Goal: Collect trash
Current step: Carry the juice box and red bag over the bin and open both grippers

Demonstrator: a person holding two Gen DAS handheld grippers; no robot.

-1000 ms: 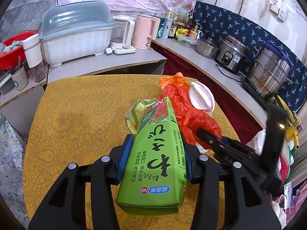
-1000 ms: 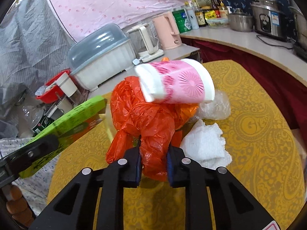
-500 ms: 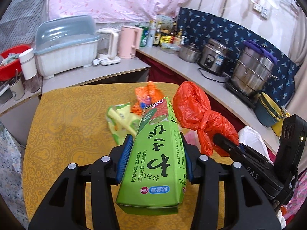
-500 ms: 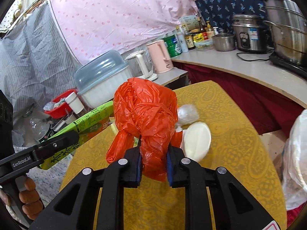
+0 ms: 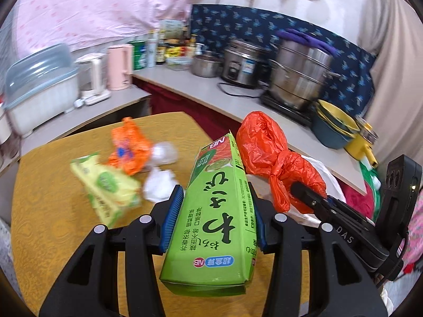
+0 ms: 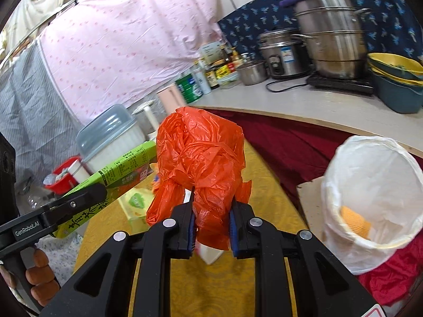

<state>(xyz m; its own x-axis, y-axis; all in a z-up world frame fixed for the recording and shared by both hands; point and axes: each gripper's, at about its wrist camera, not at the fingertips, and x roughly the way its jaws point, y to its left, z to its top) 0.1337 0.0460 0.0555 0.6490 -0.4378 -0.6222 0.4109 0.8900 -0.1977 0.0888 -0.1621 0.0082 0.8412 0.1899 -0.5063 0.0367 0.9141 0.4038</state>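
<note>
My left gripper [image 5: 215, 218] is shut on a green drink carton [image 5: 216, 211] and holds it above the yellow table [image 5: 53, 224]. My right gripper [image 6: 211, 222] is shut on a crumpled orange plastic bag [image 6: 203, 158], lifted off the table; it also shows in the left wrist view [image 5: 267, 153]. A bin lined with a white bag [image 6: 370, 200] stands to the right of the table, with something orange inside. On the table lie a yellow-green wrapper [image 5: 108, 190], an orange wrapper [image 5: 129, 145], a white tissue [image 5: 158, 187] and a clear plastic wad [image 5: 165, 153].
A counter [image 5: 211, 97] runs behind and to the right with steel pots [image 5: 298, 76], a rice cooker [image 5: 243, 63], bottles, a pink kettle [image 5: 119, 66] and a covered dish rack [image 5: 39, 87]. Stacked bowls [image 6: 396, 79] sit on the counter. Red cloth [image 6: 388, 277] lies by the bin.
Both grippers swung right with their loads. The pink cup has dropped off the orange bag and no longer shows. The lined bin has come into the right wrist view.
</note>
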